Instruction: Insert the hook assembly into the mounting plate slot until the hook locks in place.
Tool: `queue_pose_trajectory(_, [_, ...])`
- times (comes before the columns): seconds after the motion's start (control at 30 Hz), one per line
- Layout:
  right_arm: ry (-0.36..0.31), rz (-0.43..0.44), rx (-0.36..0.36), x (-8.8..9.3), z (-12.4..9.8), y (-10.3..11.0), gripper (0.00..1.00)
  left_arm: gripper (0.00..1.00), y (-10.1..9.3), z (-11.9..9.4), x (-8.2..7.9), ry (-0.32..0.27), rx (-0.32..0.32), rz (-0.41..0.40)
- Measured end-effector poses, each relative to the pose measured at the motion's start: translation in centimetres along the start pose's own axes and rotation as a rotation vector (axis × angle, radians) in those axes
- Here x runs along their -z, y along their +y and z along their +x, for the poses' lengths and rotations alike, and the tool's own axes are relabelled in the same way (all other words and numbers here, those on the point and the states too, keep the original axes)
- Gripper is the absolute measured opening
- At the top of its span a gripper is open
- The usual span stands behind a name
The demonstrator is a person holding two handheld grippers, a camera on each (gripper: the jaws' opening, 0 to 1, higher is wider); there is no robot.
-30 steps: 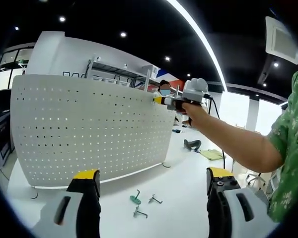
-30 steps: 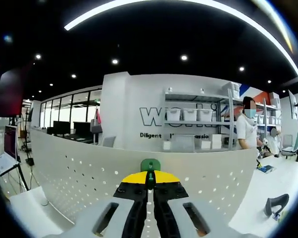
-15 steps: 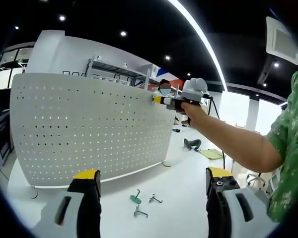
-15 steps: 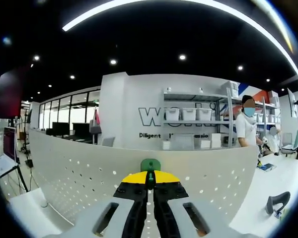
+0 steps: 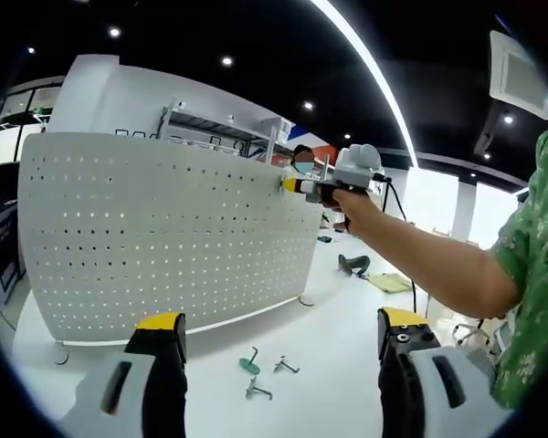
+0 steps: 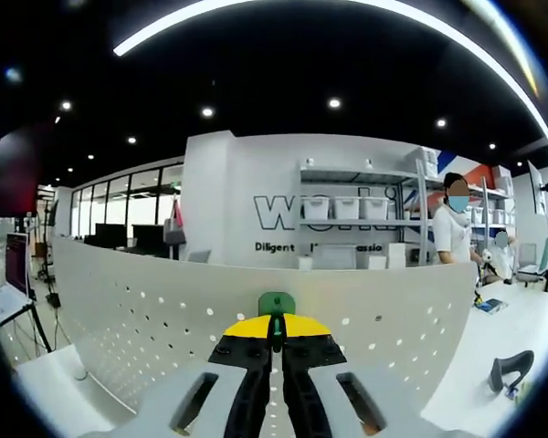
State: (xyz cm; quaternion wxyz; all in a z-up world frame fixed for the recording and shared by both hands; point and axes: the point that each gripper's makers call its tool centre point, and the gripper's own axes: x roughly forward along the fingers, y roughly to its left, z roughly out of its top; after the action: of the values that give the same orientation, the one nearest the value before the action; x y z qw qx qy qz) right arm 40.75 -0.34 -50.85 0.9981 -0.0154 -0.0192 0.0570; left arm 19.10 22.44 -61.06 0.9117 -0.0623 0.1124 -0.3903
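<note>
The white perforated mounting plate [image 5: 164, 237] stands upright on the white table [image 5: 338, 319]. In the left gripper view my left gripper [image 5: 281, 330] is open low over the table, with nothing between its jaws. Three loose hooks [image 5: 249, 365] lie on the table in front of it, one with a green base. A hand holds my right gripper [image 5: 292, 184] at the plate's top right corner. In the right gripper view my right gripper [image 6: 275, 330] is shut on a green-headed hook [image 6: 276, 304], right above the plate's [image 6: 146, 315] top edge.
A forearm with a green patterned sleeve [image 5: 530, 274] crosses the right side of the left gripper view. A black curved object [image 5: 353, 265] lies on the table behind the plate, also in the right gripper view [image 6: 507, 371]. A person [image 6: 452, 233] stands by shelves far back.
Hardly anything: both views have shifted very slightly. The right gripper stays shut on the hook at the plate's top edge, and the left gripper stays open.
</note>
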Motion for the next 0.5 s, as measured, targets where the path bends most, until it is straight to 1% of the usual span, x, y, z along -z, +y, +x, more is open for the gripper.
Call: queue_pose_trajectory(0.5, [0.004,0.005,0.004,0.42,-0.02,0.05,0.01,0.88,0.06,0.05,-0.04,0.0,0.0,0.001])
